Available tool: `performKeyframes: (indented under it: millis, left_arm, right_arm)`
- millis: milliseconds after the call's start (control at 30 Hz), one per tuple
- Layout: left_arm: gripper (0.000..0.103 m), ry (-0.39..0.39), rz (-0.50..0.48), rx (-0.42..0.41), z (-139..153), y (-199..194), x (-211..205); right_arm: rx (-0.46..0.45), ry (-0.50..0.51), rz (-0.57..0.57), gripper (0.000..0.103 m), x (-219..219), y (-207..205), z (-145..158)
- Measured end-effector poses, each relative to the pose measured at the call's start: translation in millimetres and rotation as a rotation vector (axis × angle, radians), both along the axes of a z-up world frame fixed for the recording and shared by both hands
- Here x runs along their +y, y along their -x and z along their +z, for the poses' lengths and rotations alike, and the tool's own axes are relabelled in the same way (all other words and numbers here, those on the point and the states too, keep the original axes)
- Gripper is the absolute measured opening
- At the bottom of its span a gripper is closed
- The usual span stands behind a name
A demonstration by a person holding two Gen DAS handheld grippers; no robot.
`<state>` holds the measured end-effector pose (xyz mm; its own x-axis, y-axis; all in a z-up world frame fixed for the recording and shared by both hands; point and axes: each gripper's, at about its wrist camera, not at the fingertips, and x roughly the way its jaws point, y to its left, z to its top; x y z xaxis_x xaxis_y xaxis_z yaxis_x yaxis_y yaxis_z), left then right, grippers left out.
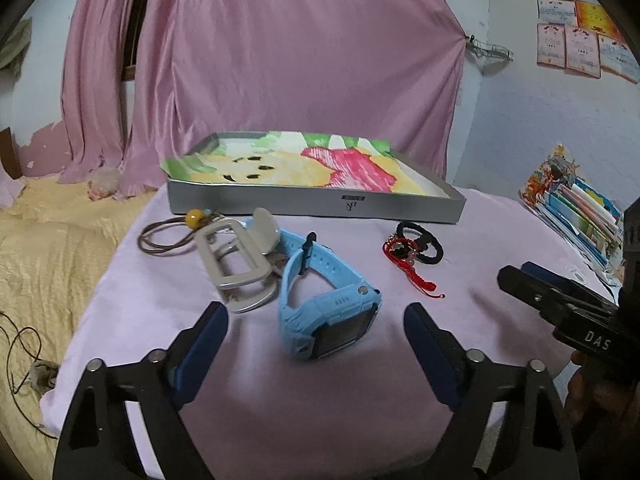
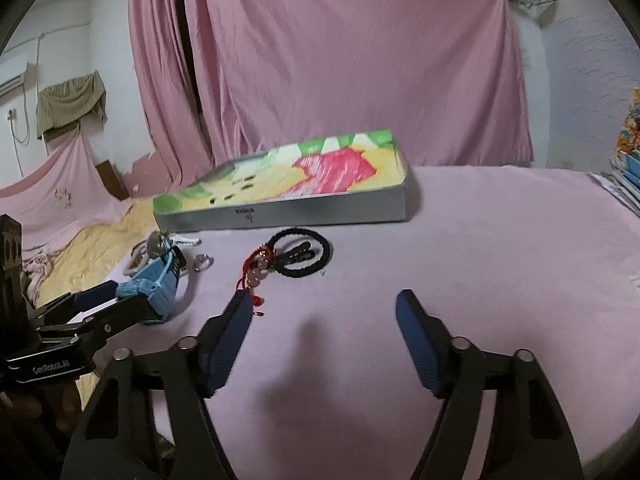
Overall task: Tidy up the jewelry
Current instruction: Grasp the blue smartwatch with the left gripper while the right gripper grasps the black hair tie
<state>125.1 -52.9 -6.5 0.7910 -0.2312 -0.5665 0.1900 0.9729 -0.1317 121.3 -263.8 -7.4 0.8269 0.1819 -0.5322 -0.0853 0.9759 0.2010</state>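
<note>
A light blue watch lies on its side on the pale pink cloth, its dark screen facing the front right. My left gripper is open, its blue pads on either side of the watch and apart from it. To the right lie a red braided bracelet and black hair ties. My right gripper is open and empty, low over the cloth just in front of the red bracelet and hair ties. Behind them stands a grey tray lined with colourful paper.
A grey buckle-like piece and a brown cord with a yellow bead lie left of the watch. A small metal ring rests near them. Books are stacked at the right edge. A yellow blanket lies to the left.
</note>
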Motion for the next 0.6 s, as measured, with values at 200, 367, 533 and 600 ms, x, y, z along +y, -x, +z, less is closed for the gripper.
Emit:
performKeyframes:
  millis: [200,367,533,600]
  left_arm:
    - [0.065,-0.017,-0.013,0.041,-4,-17,-9]
    - [0.054,-0.010,-0.019,0.073,-6,-27,-11]
    - [0.052,-0.007,-0.026,0.078,-5,-31,-11]
    - [0.052,-0.010,-0.028,0.076,-5,-32,-12]
  right_arm:
    - [0.121,0.011,0.035,0.051,2,-33,-2]
    - [0.203,0.023,0.051,0.039,8,-63,-2]
    - [0.247,0.060,0.054,0.034,14,-88,0]
    - [0.265,0.061,0.056,0.029,14,-92,-1]
